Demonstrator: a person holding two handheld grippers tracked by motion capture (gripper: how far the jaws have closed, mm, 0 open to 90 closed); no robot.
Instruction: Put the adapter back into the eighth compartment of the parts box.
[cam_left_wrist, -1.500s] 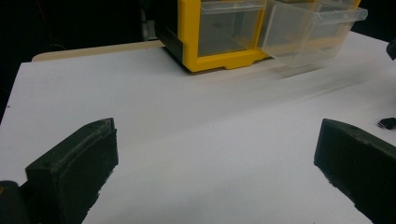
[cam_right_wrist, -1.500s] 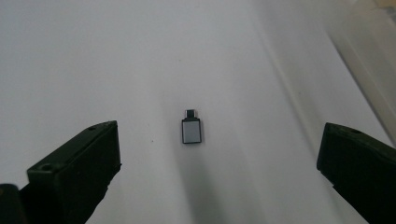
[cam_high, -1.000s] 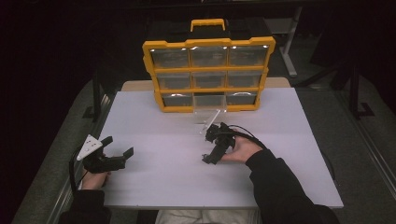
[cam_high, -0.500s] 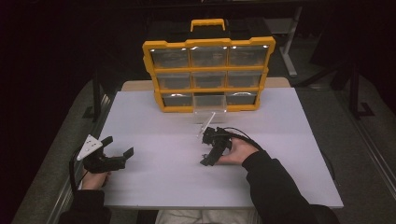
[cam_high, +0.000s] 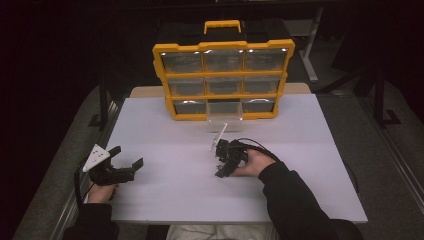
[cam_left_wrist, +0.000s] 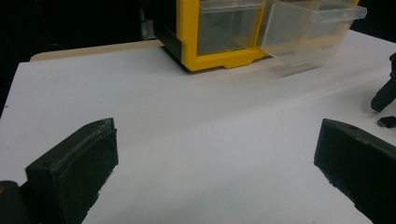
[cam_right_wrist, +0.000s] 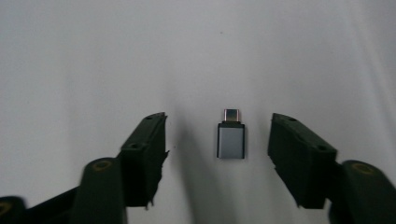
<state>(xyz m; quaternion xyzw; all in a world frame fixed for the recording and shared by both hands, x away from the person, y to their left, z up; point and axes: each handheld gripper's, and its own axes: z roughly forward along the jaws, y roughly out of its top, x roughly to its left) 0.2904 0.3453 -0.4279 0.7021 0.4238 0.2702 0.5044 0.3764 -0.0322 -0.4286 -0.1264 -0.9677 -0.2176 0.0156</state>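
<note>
In front of the yellow drawer cabinet (cam_high: 223, 80), the right gripper (cam_right_wrist: 218, 144) has been lowered, jaws wide, around a small grey adapter (cam_right_wrist: 231, 138), suggesting an imminent pickup, while the left gripper (cam_high: 126, 165) is held wide and empty.

Light: table (cam_high: 165, 125) brightly lit, surroundings near black.
Shadows: soft, under the jaws in the right gripper view.
Blur: drawer (cam_left_wrist: 308, 28) smeared, upper right of the left gripper view.
</note>
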